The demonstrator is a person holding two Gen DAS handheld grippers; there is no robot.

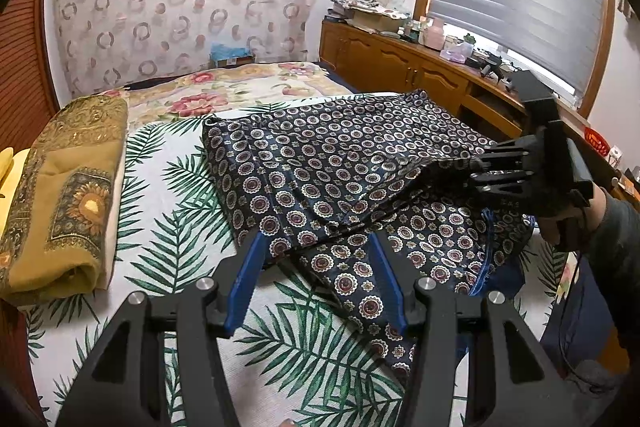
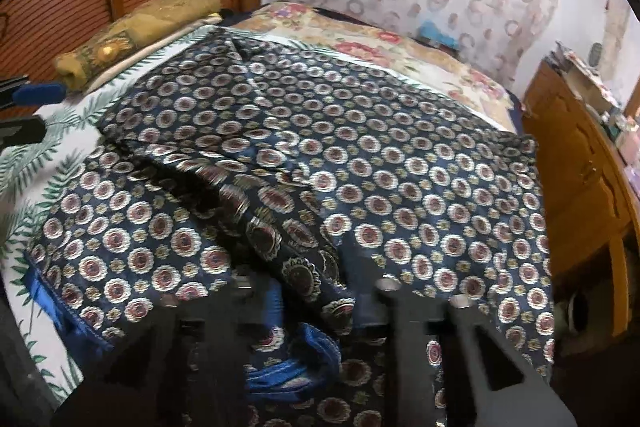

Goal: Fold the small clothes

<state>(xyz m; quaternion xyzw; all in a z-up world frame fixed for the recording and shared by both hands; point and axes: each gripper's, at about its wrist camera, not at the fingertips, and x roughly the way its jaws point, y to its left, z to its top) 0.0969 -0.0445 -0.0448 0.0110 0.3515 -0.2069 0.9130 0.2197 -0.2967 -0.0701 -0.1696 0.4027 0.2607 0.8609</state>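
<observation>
A navy garment [image 1: 320, 155] with round medallion print and blue trim lies spread on the palm-leaf bedspread [image 1: 168, 227]. My left gripper [image 1: 316, 247] hovers at its near edge. Its blue fingers [image 1: 248, 267] stand apart, with a fold of the cloth lying between their tips. My right gripper [image 1: 478, 167] comes in from the right and is shut on a raised fold of the garment. In the right wrist view the garment [image 2: 400, 167] fills the frame. There a bunched fold covers the right gripper [image 2: 320, 291] and hides its fingertips. The left gripper's blue finger [image 2: 40, 93] shows at the left edge.
A folded ochre cloth [image 1: 68, 195] lies along the bed's left side, also visible as the ochre cloth [image 2: 140, 27]. A wooden cabinet [image 1: 400, 63] with clutter on top runs along the right of the bed. A person's hand and sleeve [image 1: 608, 227] hold the right gripper.
</observation>
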